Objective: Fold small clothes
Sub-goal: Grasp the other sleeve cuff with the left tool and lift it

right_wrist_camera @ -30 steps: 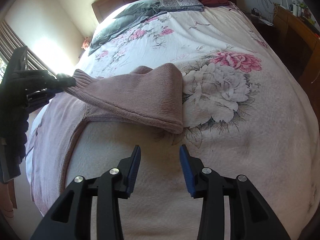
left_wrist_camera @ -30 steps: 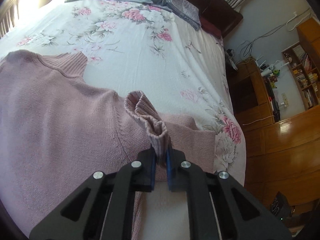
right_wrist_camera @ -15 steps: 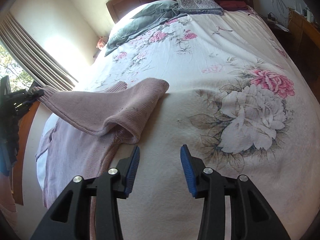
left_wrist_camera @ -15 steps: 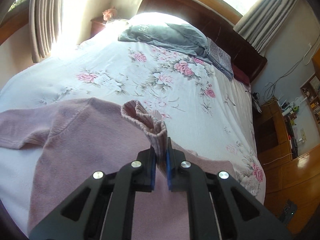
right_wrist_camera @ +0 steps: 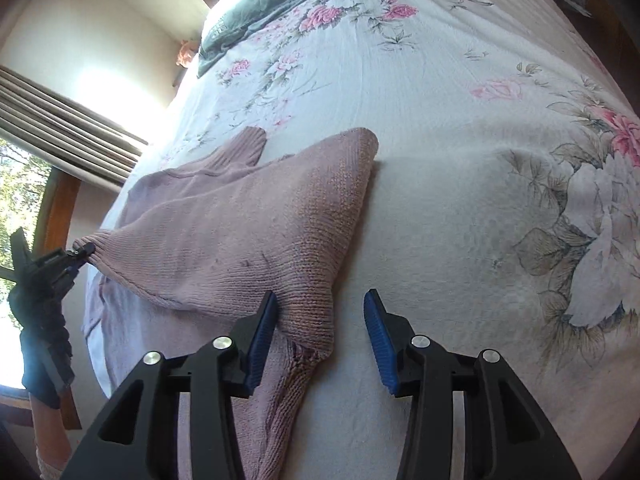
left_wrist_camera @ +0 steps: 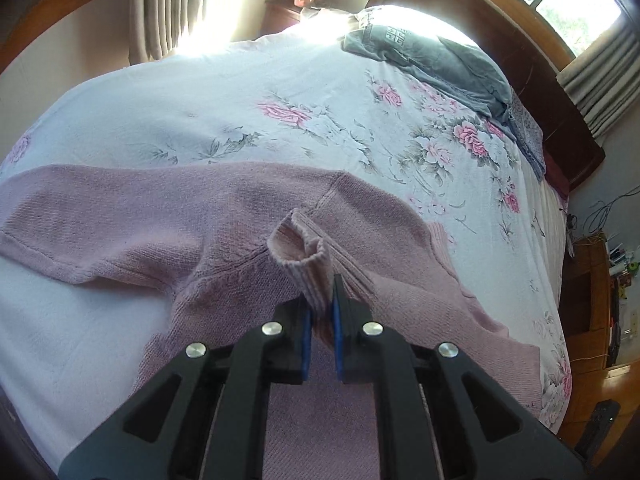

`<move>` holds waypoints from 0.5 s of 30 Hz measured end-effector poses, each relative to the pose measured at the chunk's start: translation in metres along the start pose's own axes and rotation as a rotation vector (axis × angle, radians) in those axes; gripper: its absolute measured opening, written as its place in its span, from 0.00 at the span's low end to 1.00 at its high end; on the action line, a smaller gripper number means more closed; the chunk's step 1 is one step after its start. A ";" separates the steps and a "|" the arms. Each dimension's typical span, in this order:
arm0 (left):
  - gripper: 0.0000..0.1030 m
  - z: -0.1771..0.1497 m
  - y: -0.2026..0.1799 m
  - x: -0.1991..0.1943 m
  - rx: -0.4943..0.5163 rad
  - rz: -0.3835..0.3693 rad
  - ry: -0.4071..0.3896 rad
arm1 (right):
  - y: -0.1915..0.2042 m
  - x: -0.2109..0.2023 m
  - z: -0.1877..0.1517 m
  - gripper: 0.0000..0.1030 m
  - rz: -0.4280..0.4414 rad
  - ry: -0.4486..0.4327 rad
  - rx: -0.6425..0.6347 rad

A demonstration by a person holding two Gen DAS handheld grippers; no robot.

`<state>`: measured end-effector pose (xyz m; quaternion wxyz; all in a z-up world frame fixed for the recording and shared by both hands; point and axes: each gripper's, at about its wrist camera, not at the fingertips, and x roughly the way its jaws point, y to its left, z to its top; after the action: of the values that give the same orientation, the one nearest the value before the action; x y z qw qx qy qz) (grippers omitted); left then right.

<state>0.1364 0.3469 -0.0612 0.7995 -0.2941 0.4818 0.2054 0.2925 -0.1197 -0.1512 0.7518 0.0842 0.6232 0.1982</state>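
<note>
Ribbed cuff (left_wrist_camera: 310,270) of a pink knit sweater (left_wrist_camera: 132,216) stands pinched between the blue pads of the left gripper (left_wrist_camera: 319,312) in the left wrist view, the two jaws drawn almost together on the fabric. The cuff rises just above the sweater's body, which lies spread across the near half of the bed (left_wrist_camera: 208,92); its other sleeve stretches out flat to the left. The bedspread is white with pink roses and grey-green leaves. At the far end, a grey garment (left_wrist_camera: 436,60) lies crumpled by the dark wooden headboard (left_wrist_camera: 532,68), and a curtain (left_wrist_camera: 168,4) hangs at the far left beside a bright window. In the right wrist view, the right gripper (right_wrist_camera: 320,336) hovers with its jaws spread wide and nothing between them, low over the bed (right_wrist_camera: 460,168). The sweater (right_wrist_camera: 256,236) lies to the near left, its sleeve folded over the body and pulled out toward the left edge of the frame, where the left gripper (right_wrist_camera: 82,252) has the cuff clamped. The sleeve's folded edge lies just in front of the right gripper's left finger (right_wrist_camera: 260,340). The sweater's ribbed collar (right_wrist_camera: 244,152) points toward the far side of the bed. A large grey-white flower print (right_wrist_camera: 588,248) covers the bedspread to the right.
</note>
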 end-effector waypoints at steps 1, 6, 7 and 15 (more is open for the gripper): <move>0.08 -0.001 0.006 0.003 -0.009 -0.004 0.011 | 0.001 0.004 -0.003 0.44 -0.011 -0.003 -0.008; 0.11 -0.002 0.016 -0.017 -0.005 -0.024 -0.020 | 0.013 -0.013 -0.004 0.45 -0.062 -0.034 -0.051; 0.12 -0.002 0.011 -0.027 0.019 -0.017 -0.049 | 0.020 -0.023 -0.004 0.45 -0.076 -0.067 -0.073; 0.22 -0.001 -0.026 -0.081 0.105 -0.039 -0.231 | 0.069 -0.040 -0.008 0.45 -0.025 -0.116 -0.151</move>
<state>0.1148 0.3234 0.0177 0.8678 -0.2356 0.3907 0.1970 0.2658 -0.0738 -0.0910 0.7932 0.0305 0.5630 0.2300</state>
